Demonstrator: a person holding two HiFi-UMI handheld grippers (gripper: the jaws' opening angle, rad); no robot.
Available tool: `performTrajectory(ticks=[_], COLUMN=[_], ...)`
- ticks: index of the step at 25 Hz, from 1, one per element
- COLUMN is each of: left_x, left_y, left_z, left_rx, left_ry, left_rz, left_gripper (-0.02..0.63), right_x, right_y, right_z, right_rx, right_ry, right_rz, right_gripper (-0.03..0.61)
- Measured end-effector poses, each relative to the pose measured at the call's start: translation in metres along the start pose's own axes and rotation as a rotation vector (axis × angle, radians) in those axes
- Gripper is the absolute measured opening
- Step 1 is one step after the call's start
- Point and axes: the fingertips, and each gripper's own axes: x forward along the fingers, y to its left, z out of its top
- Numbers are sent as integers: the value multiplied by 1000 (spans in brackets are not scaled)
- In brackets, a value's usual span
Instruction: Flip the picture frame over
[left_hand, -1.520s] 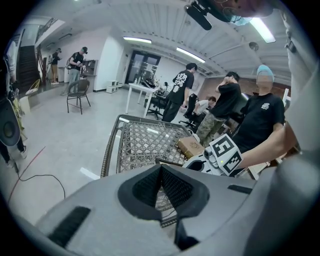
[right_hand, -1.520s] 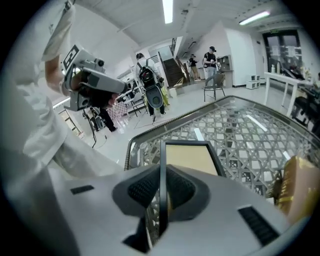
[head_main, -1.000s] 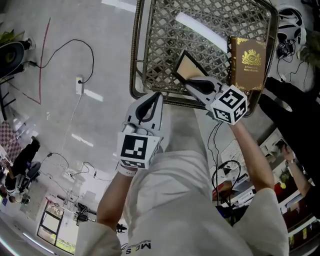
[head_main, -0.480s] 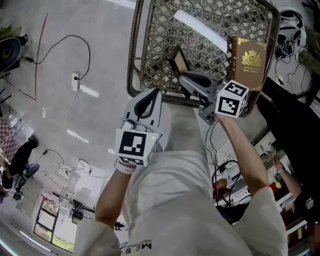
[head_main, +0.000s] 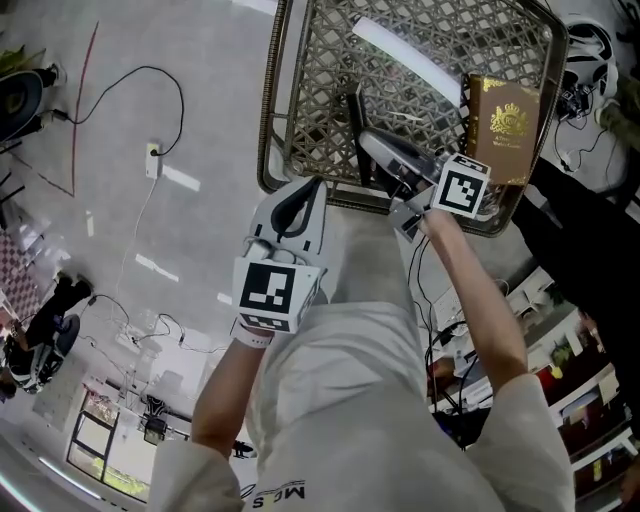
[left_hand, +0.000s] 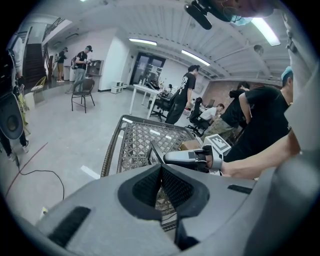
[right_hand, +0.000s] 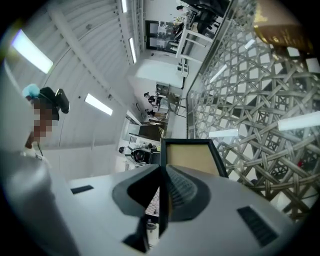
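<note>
The picture frame (head_main: 352, 112) is a thin black frame with a tan panel. It stands on edge over the woven table (head_main: 275, 120), nearly edge-on in the head view. My right gripper (head_main: 365, 142) is shut on its near edge. In the right gripper view the frame (right_hand: 192, 156) rises straight out of the closed right gripper (right_hand: 161, 172). My left gripper (head_main: 311, 191) hangs just off the table's front rim, shut with nothing in it. From the left gripper view, the left gripper (left_hand: 161, 169) points at the frame (left_hand: 153, 151) and the right gripper (left_hand: 175, 157).
A gold-brown book (head_main: 508, 122) lies at the table's right side, and it also shows in the right gripper view as a book (right_hand: 282, 30). A wall plug and black cable (head_main: 152, 160) lie on the floor to the left. A person in black (left_hand: 257, 125) stands close on the right.
The right gripper has rolled and shifted left, turning the frame from a tilted pose with its tan face showing to standing on edge. The left gripper has kept still.
</note>
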Motion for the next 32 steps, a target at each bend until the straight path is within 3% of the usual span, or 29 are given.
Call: performTrajectory(ticks=[14,25,29,32], left_x=[6,10,12,11], left_y=[1,-2,-6,-10], left_z=[-7,-4,-3,-4], left_rx=[-27,-1,12,21], left_ry=[27,34,39,47], left_rz=[-15,-27,-33,-35], left_gripper=[25,25,25,25], right_x=[14,-16,-29,-38], right_y=[-10,-21,-26,-35], right_z=[8,19,28,30], right_rx=[247,253,249,212], right_ry=[-134,-168,-181,-186], right_rz=[145,140,142,93], right_gripper=[54,61,146,161])
